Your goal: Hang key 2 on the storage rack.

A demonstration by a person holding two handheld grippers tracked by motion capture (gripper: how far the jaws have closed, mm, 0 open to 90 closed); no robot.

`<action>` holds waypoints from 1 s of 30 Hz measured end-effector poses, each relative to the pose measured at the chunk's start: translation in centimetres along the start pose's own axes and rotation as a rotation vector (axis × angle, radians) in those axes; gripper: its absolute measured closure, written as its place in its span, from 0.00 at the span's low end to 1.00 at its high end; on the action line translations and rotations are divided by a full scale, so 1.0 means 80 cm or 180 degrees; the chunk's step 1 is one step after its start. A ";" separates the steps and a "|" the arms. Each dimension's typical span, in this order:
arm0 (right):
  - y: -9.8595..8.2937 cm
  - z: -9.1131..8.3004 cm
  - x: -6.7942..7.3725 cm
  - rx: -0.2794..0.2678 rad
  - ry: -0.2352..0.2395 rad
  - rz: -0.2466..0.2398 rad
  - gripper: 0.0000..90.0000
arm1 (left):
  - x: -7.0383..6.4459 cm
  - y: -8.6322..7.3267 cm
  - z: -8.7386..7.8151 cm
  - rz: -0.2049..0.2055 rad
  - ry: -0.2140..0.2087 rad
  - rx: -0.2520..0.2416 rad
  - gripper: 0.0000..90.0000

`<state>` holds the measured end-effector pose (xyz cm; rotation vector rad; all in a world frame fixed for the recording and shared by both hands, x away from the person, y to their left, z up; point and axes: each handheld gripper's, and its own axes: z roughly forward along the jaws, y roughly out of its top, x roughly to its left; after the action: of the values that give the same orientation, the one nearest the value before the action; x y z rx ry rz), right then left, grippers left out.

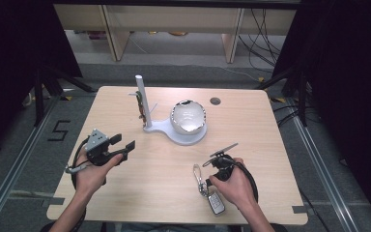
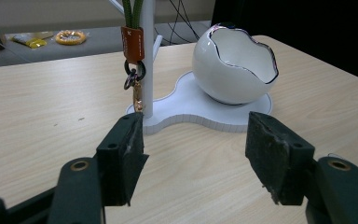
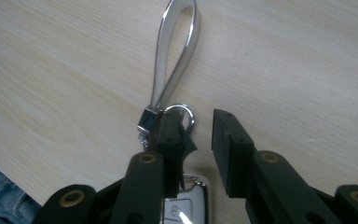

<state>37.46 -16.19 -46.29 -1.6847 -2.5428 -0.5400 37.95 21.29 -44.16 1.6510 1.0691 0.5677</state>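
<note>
Lying flat on the desk [image 1: 140,193], the car key fob [image 1: 216,203] is straddled, ungripped, by the right tool [image 3: 196,140], part open; the left tool [image 2: 193,161] is held wide, empty; lifting remains.

Right gripper [image 1: 211,166] hovers beside the car key [image 1: 215,202].

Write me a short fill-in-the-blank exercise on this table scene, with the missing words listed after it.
1. The car key with its silver loop lies flat on the ____.
2. The jaws of the left gripper stand wide ____, with nothing between them.
3. The white, egg-shaped bowl sits on the white base beside an upright ____.
4. The right gripper is down at the key's small metal ____, its jaws apart.

Missing words: table; open; post; ring
</note>
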 end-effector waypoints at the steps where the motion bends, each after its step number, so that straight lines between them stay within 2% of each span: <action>1: 0.000 0.001 0.001 0.0015 -0.0012 0.0001 0.81 | 0.000 0.000 0.001 0.0010 -0.0011 0.0008 0.41; 5: 0.003 0.006 0.003 0.0105 -0.0051 0.0086 0.79 | -0.002 0.000 0.003 0.0014 -0.0027 0.0011 0.41; 6: 0.003 0.007 0.004 0.0157 -0.0057 0.0156 0.79 | -0.003 0.001 0.003 0.0018 -0.0034 0.0011 0.41; 7: 0.004 0.010 0.004 0.0125 -0.0030 0.0130 0.78 | -0.003 0.000 0.003 0.0018 -0.0035 0.0012 0.41; 9: 0.005 0.012 0.007 0.0143 -0.0065 0.0171 0.77 | -0.003 0.000 0.004 0.0020 -0.0035 0.0017 0.41; 11: 0.007 0.015 0.009 0.0213 -0.0043 0.0175 0.76 | -0.003 0.000 0.005 0.0018 -0.0046 0.0012 0.41; 14: 0.008 0.019 0.012 0.0247 -0.0103 0.0252 0.75 | -0.002 -0.001 0.004 0.0021 -0.0032 0.0023 0.41; 16: 0.009 0.021 0.012 0.0258 -0.0089 0.0195 0.72 | -0.002 -0.001 0.004 0.0018 -0.0029 0.0028 0.41; 17: 0.009 0.021 0.013 0.0281 -0.0116 0.0208 0.71 | -0.002 -0.002 0.004 0.0016 -0.0031 0.0031 0.41; 19: 0.009 0.024 0.016 0.0213 -0.0127 0.0229 0.71 | -0.002 -0.002 0.004 0.0020 -0.0033 0.0034 0.41; 22: 0.011 0.024 0.017 0.0253 -0.0153 0.0184 0.70 | -0.001 -0.002 0.005 0.0011 -0.0036 0.0027 0.41; 23: 0.012 0.025 0.020 0.0273 -0.0165 0.0233 0.70 | -0.001 -0.002 0.005 0.0014 -0.0037 0.0028 0.41; 24: 0.013 0.024 0.020 0.0347 -0.0141 0.0206 0.70 | -0.002 -0.002 0.005 0.0014 -0.0039 0.0034 0.41; 26: 0.013 0.029 0.020 0.0296 -0.0156 0.0144 0.70 | -0.002 -0.002 0.006 0.0016 -0.0041 0.0040 0.41; 27: 0.013 0.028 0.022 0.0310 -0.0178 0.0206 0.70 | -0.002 -0.002 0.006 0.0020 -0.0043 0.0039 0.41; 30: 0.013 0.028 0.023 0.0333 -0.0219 0.0210 0.70 | -0.002 -0.002 0.006 0.0024 -0.0044 0.0032 0.41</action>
<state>37.98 -13.48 -47.70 -1.7729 -2.5023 -0.3445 38.16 20.92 -44.42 1.6661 1.0575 0.5558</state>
